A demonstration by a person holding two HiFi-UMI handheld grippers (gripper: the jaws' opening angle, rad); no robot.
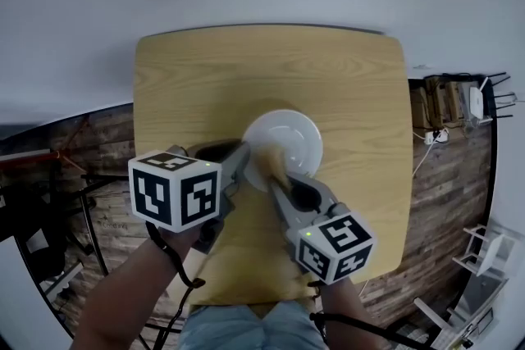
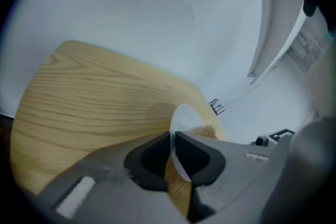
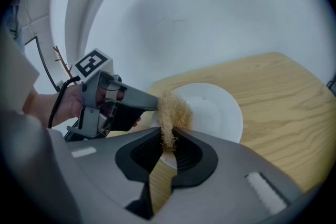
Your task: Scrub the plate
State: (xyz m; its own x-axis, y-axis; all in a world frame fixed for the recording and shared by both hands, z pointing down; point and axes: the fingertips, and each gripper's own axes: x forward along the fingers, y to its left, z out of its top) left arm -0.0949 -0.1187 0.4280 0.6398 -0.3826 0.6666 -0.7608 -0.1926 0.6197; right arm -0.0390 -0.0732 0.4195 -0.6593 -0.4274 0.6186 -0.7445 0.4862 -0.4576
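Note:
A white plate (image 1: pixel 289 137) lies at the middle of the wooden table (image 1: pixel 205 78). My left gripper (image 1: pixel 244 156) is shut on the plate's left rim; in the left gripper view the plate (image 2: pixel 184 119) runs edge-on between the jaws of the left gripper (image 2: pixel 173 140). My right gripper (image 1: pixel 277 180) is shut on a tan fibrous scrubber (image 1: pixel 273 164). In the right gripper view the scrubber (image 3: pixel 172 112) sticks up from the right gripper (image 3: pixel 169 139) and rests on the near left part of the plate (image 3: pixel 218 113), right beside the left gripper (image 3: pixel 118 105).
The table's front edge is close to the person's body. Off the table's right edge, a rack with cables (image 1: pixel 459 102) and a white frame (image 1: pixel 484 258) stand on the wood floor. A hand (image 3: pixel 50 105) holds the left gripper.

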